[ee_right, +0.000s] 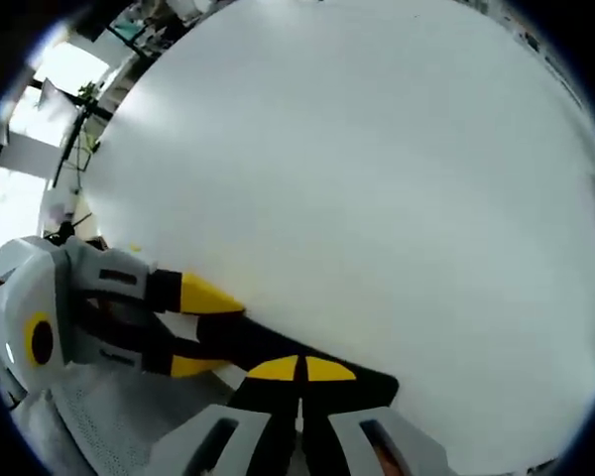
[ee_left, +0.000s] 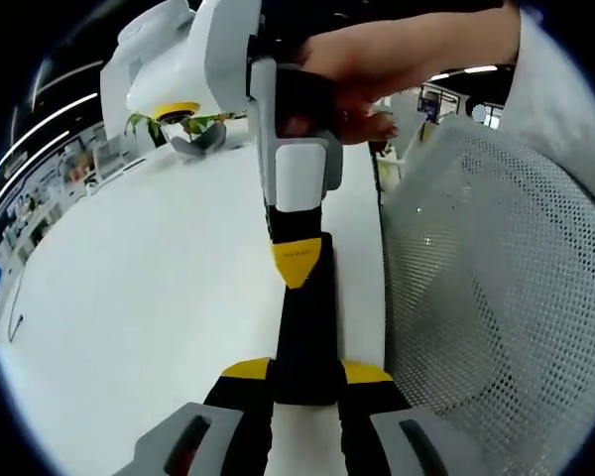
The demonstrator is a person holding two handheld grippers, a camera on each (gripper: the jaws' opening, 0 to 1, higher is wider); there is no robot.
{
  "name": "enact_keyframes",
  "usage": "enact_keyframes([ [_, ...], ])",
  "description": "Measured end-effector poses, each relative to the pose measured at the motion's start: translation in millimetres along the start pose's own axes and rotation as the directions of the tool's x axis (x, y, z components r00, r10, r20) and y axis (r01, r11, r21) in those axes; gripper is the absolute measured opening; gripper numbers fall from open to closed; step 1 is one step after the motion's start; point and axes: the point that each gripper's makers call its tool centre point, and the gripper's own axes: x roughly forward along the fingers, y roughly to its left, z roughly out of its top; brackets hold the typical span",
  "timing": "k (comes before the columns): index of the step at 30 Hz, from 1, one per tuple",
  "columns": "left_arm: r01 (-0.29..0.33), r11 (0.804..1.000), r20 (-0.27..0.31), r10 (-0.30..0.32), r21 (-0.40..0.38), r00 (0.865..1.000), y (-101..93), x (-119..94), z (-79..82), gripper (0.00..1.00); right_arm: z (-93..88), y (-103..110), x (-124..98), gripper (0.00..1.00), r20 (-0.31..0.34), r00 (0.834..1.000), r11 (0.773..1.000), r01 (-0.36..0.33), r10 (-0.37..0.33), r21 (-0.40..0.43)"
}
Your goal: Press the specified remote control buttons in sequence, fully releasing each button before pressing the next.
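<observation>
A long black remote (ee_left: 305, 332) lies along the white table (ee_left: 139, 297), its near end clamped between the yellow tips of my left gripper (ee_left: 305, 372). My right gripper (ee_left: 297, 260) reaches down from above, held by a hand (ee_left: 377, 59); its yellow tips are together and rest on the remote's top face. In the right gripper view the right gripper (ee_right: 301, 369) is shut, its tips meeting on the remote (ee_right: 248, 337). The left gripper (ee_right: 193, 329) enters from the left and holds the remote's other end. The buttons are hidden.
A white mesh chair back (ee_left: 496, 297) stands close along the table's right edge, and its mesh (ee_right: 109, 426) also shows under the left gripper. A potted plant (ee_left: 193, 124) sits at the table's far end. Bare table top (ee_right: 377, 178) spreads beyond the remote.
</observation>
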Motion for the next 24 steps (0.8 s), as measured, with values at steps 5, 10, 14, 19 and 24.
enact_keyframes([
  [5,0.000,1.000,0.000,0.000,-0.001,1.000,1.2,1.1,0.2,0.23,7.5,-1.0,4.4,0.00,0.017,0.999,0.997,0.050,-0.049,-0.062],
  [10,-0.001,1.000,0.002,0.002,-0.006,1.000,1.2,0.9,-0.1,0.23,4.4,-2.0,2.5,0.00,0.011,0.998,0.995,0.067,-0.067,-0.071],
  [14,-0.002,1.000,0.001,0.002,-0.006,1.000,1.2,1.4,-0.2,0.23,4.9,-2.5,0.5,0.00,0.029,1.000,1.000,-0.001,0.000,0.020],
  [19,-0.004,1.000,-0.002,0.004,-0.005,1.000,1.1,1.4,0.5,0.23,1.5,-2.3,-8.4,0.00,0.051,0.999,0.999,-0.021,0.019,0.042],
  [24,-0.005,1.000,-0.003,0.005,-0.002,1.000,1.1,1.3,0.7,0.24,-2.4,0.7,-9.9,0.00,0.042,0.999,0.998,-0.035,0.033,0.044],
])
